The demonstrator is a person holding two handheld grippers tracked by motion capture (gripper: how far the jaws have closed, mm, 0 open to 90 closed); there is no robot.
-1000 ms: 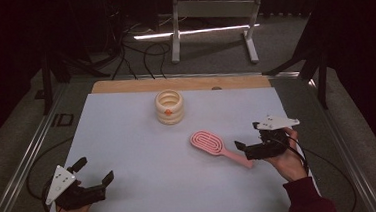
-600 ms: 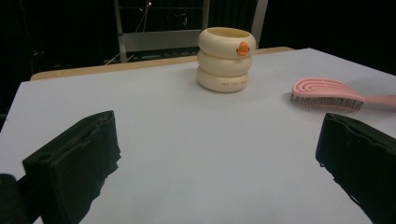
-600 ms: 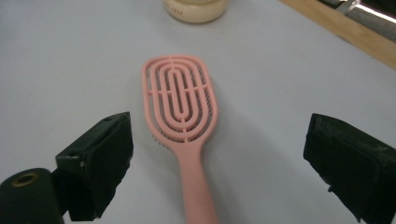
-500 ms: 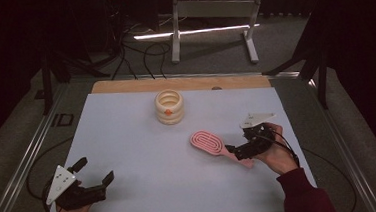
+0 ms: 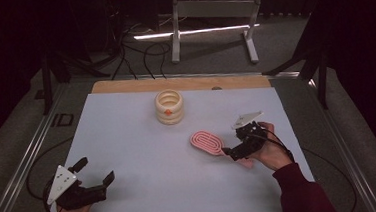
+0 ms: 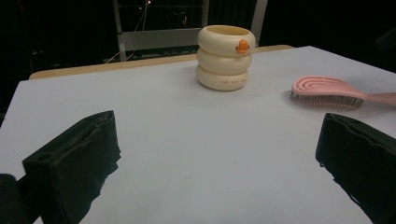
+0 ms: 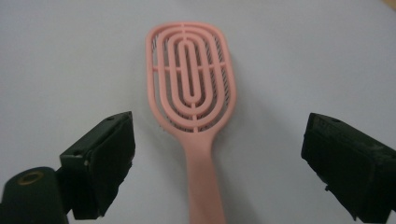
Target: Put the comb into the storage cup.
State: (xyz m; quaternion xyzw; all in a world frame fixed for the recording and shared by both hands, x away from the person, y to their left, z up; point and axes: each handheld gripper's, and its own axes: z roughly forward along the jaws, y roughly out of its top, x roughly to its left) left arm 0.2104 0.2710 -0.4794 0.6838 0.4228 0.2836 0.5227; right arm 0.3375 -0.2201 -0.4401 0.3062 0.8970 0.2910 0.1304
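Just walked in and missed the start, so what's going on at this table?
A person holds a gripper in each hand over a white table. The right gripper is open, its jaws on either side of the handle of a pink hairbrush that lies flat, not yet gripped. The left gripper is open near the table's front edge, holding nothing. A cream ringed cup stands farther back, untouched.

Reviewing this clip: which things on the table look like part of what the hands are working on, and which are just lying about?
Likely in play:
- pink plastic hairbrush, its handle lying between the open jaws of the right tool

Lying about for now:
- cream ringed cup with an orange spot, standing alone farther back
- left tool, open, over bare white tabletop
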